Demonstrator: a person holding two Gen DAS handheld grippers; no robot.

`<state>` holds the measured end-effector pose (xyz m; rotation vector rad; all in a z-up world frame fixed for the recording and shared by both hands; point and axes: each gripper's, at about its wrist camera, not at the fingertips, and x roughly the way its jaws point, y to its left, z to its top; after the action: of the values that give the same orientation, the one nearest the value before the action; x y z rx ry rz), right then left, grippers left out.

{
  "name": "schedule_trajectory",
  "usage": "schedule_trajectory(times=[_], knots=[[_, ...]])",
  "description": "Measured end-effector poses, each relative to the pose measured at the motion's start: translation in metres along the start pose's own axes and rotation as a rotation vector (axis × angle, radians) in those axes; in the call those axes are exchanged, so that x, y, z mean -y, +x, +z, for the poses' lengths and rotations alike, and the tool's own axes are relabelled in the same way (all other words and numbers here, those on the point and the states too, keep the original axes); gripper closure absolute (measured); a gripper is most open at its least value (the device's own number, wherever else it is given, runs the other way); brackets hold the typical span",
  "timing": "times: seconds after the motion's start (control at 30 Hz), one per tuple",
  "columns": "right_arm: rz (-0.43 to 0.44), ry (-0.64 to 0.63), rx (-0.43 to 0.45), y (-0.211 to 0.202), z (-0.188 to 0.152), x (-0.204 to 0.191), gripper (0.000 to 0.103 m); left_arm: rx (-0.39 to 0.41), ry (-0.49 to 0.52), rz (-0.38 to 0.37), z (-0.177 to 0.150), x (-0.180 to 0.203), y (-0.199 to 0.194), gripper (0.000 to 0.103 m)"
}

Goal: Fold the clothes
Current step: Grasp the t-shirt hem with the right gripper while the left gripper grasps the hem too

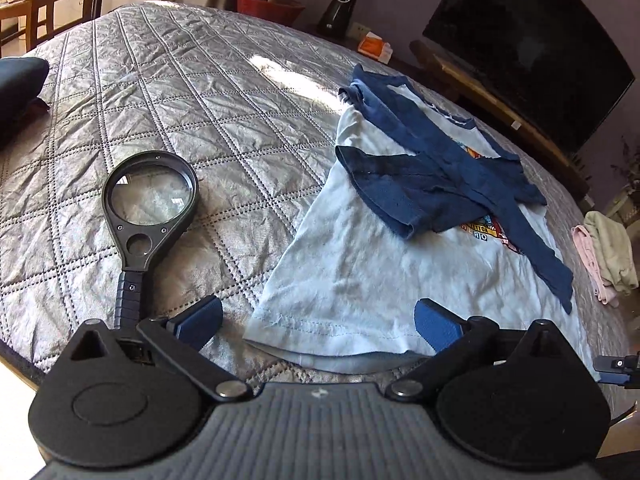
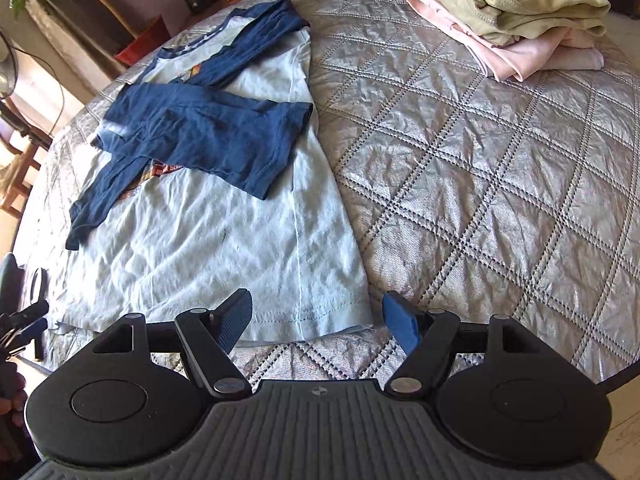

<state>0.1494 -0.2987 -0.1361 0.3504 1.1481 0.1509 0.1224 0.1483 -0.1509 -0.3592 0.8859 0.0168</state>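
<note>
From your left wrist camera, your left tongs (image 1: 318,322) are spread wide and hold nothing; they hang over the near hem of the light blue T-shirt (image 1: 360,272), one blue pad over the hem's left corner area and the other over the cloth further right. The shirt lies flat on the grey quilted bed (image 1: 168,120), with both navy sleeves (image 1: 432,184) folded inward and crossed over the printed chest. A black magnifying glass (image 1: 150,196) lies on the quilt just left of the shirt, its handle running under the left finger. A dark television (image 1: 532,44) stands beyond the bed on the right, and a small pile of folded clothes (image 1: 608,256) sits at the bed's right edge.

From your right wrist camera, your right tongs (image 2: 318,322) are also released and empty, straddling the shirt's near right hem corner. The pile, a pale green garment atop a pink one, lies well apart at upper right.
</note>
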Motion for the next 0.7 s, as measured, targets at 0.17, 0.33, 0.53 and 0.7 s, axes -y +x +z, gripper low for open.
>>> schedule_trajectory(times=[0.17,0.33,0.53,0.7], knots=[[-0.037,-0.152,-0.007,0.002,-0.010,-0.021,0.030,-0.007,0.095,0.062,-0.002,0.015,0.007,0.003],[-0.027,-0.182,0.000,0.002,-0.013,-0.023,0.032,0.017,0.122,0.097,-0.001,0.017,0.005,0.029],[-0.012,-0.142,0.014,0.002,-0.010,-0.019,0.040,0.039,0.101,0.103,0.001,0.012,0.002,0.061],[-0.022,-0.100,0.024,0.002,-0.009,-0.012,0.082,0.028,0.103,0.071,0.002,0.013,0.004,0.085]])
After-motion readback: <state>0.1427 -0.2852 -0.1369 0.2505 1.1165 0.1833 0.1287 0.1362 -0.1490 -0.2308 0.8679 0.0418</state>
